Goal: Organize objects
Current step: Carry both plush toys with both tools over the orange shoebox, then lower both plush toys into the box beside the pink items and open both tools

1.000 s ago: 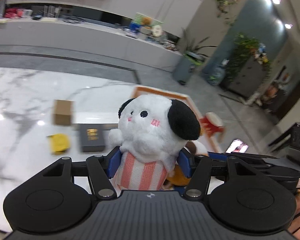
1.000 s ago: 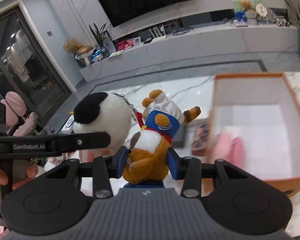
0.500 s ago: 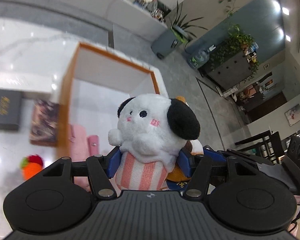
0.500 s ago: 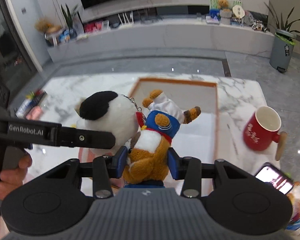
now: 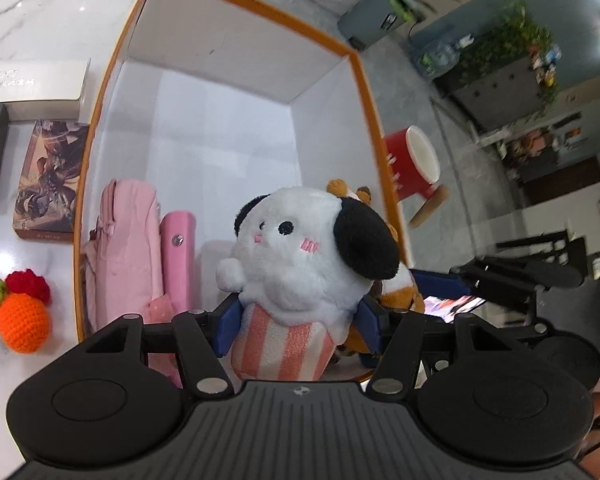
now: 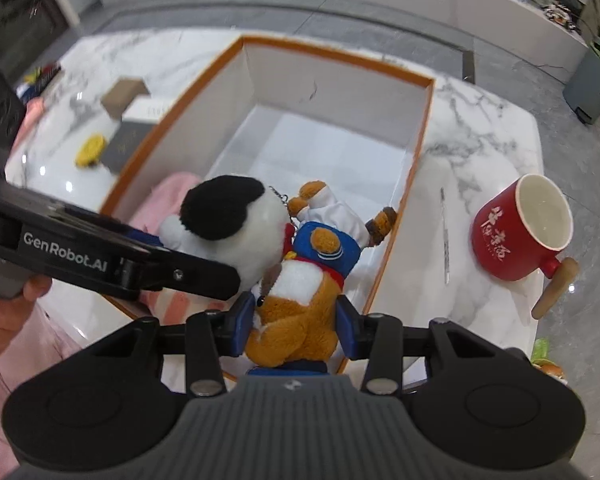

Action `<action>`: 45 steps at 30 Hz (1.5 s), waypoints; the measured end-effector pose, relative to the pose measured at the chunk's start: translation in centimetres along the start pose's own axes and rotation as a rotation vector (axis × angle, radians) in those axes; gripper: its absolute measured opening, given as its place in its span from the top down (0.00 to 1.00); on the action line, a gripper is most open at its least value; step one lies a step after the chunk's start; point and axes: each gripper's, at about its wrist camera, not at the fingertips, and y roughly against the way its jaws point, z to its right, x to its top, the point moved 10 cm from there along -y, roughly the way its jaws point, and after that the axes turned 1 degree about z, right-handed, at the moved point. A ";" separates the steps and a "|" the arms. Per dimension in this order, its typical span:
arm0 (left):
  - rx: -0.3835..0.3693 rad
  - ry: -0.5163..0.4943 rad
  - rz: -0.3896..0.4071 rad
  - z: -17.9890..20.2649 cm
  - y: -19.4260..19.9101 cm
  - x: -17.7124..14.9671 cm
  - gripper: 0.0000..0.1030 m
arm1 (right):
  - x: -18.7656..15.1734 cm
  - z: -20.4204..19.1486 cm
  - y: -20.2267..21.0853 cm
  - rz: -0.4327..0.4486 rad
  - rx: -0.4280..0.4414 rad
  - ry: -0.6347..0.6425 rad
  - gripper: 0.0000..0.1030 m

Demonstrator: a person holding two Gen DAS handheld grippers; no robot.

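Box – orange rim, white inside, open top, centre of both views; both my grippers hang over its near end, pointing steeply down.

Left to right in the left wrist view:
- crochet orange at 9 o'clock, on the marble outside the box.
- picture book at 10 o'clock, just beside the box's left wall.
- pink pouch and pink case inside the box, against that wall.
- left gripper – blue pads pressed on the striped base of the white plush dog, jaws held fairly wide by its body. Dog upright at 6 o'clock, above the box floor.
- red mug at 3 o'clock, outside the right wall.

Right wrist view: right gripper clamps the brown plush bear at roughly half opening, bear upside down. It touches the dog on its left and sits over the right wall's near end, about 6 o'clock.

Step, as I read it: carry done, drop-in pending. Two toys in hand, neither resting on the floor yet.

Next: lower both, dog into the free floor right of the pink case, bear shifted left to clear the rim – then open. Bear's keychain sits near the dog's ear, so separate before release.
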 end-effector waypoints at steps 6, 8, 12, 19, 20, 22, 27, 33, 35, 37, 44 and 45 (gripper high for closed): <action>0.065 -0.013 -0.035 -0.7 -0.1 -0.5 0.32 | -0.3 -0.5 -1.6 -0.059 0.000 0.046 0.56; 0.082 -0.021 -0.042 -0.9 -0.1 -0.6 0.32 | -0.3 -0.5 -2.2 -0.076 -0.002 0.053 0.56; 0.112 -0.056 -0.066 -0.5 -0.1 -0.8 0.31 | -0.6 -0.7 -3.3 -0.104 -0.019 0.075 0.56; 0.106 -0.067 -0.108 -0.6 -0.1 -0.9 0.28 | -0.8 -0.9 -4.0 -0.120 -0.049 0.098 0.52; 0.102 -0.071 -0.110 -0.6 0.0 -0.8 0.28 | -0.8 -0.9 -4.0 -0.121 -0.054 0.099 0.52; 0.092 -0.089 -0.113 -0.4 0.3 -0.9 0.24 | -0.9 -1.0 -4.0 -0.122 -0.068 0.110 0.51; 0.072 -0.158 -0.097 0.3 1.7 -0.9 0.19 | -1.2 -1.2 -3.3 -0.134 -0.061 0.116 0.48; 0.111 -0.320 -0.050 1.9 2.9 0.3 0.38 | -0.8 -1.1 -1.5 -0.117 -0.048 0.117 0.57; 0.137 -0.368 -0.042 2.2 2.6 0.8 0.47 | -0.6 -1.0 -1.1 -0.112 -0.045 0.125 0.66; 0.126 -0.393 -0.053 2.3 1.8 1.0 0.56 | -0.3 -0.9 -1.1 -0.115 -0.045 0.116 0.70; 0.118 -0.421 -0.100 1.8 0.0 0.2 0.64 | -0.5 -0.8 -2.7 -0.148 -0.051 0.122 0.80; 0.127 -0.439 -0.113 1.8 -0.1 -0.1 0.67 | -0.6 -0.9 -2.8 -0.151 -0.053 0.134 0.80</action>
